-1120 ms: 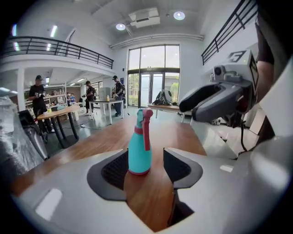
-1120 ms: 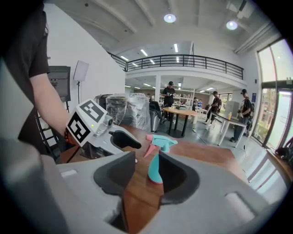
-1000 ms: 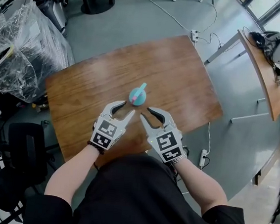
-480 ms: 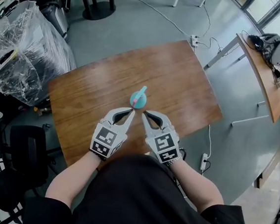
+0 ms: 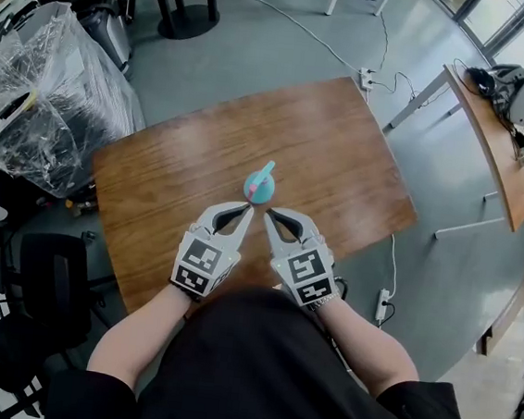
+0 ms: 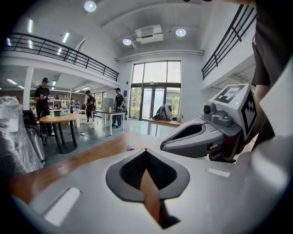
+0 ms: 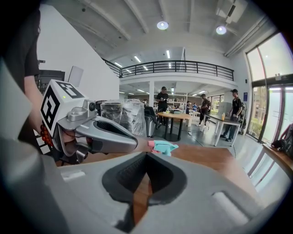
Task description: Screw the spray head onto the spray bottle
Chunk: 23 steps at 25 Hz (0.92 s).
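1. The spray bottle [image 5: 258, 191] stands upright near the middle of the wooden counter [image 5: 344, 138]. The spray head [image 5: 265, 171], teal with a pink part, sits on top of it with the nozzle pointing to the far side.
2. The left claw [image 5: 246, 211] is clenched on nothing. Its own view shows the 2 jaws meeting with only the counter's wood behind the gap.
3. The right claw [image 5: 269, 214] is clenched and empty too. Both tips sit side by side just near of the bottle, and I cannot see either of them touching it.
4. With the head already on top, this fits 2 stages. Either the head is screwed home and the claws are clear of it, or it only rests loosely on the neck and needs turning.
5. The scene therefore does not settle the next move. My judgement is only that neither claw can take hold of anything until its jaws part.
6. Hard to make out:
   - The joint between head and neck is too small in the head view to show whether the thread is tight.
   - The right gripper view shows only the head over the claw's edge, with the bottle's body hidden behind it.
   - The left gripper view shows only a small pink and teal speck.
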Motion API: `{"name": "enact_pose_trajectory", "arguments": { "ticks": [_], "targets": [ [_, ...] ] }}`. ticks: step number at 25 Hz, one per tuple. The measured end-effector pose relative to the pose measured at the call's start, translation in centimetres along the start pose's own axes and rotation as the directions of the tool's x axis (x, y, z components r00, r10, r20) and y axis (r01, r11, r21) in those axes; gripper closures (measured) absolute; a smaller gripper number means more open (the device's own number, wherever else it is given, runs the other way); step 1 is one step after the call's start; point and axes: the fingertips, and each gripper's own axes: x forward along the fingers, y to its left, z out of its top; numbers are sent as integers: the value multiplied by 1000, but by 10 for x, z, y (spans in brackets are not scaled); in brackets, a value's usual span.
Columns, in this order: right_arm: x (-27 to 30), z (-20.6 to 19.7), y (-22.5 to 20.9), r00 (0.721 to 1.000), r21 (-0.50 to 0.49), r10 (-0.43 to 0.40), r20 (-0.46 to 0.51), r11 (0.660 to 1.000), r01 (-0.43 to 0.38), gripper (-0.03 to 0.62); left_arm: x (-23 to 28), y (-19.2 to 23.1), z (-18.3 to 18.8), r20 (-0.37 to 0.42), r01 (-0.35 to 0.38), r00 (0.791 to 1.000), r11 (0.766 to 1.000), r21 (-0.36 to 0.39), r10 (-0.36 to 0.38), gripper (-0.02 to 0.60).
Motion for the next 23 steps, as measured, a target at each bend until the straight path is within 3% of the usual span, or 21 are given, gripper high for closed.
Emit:
{"name": "enact_pose_trajectory", "arguments": {
  "ticks": [23],
  "targets": [
    [-1, -2, -4, 1000, 6, 4, -2, 1000, -4, 602, 3, 0, -2, -11, -21, 1000, 1000, -13, 21, 572]
  ]
}}
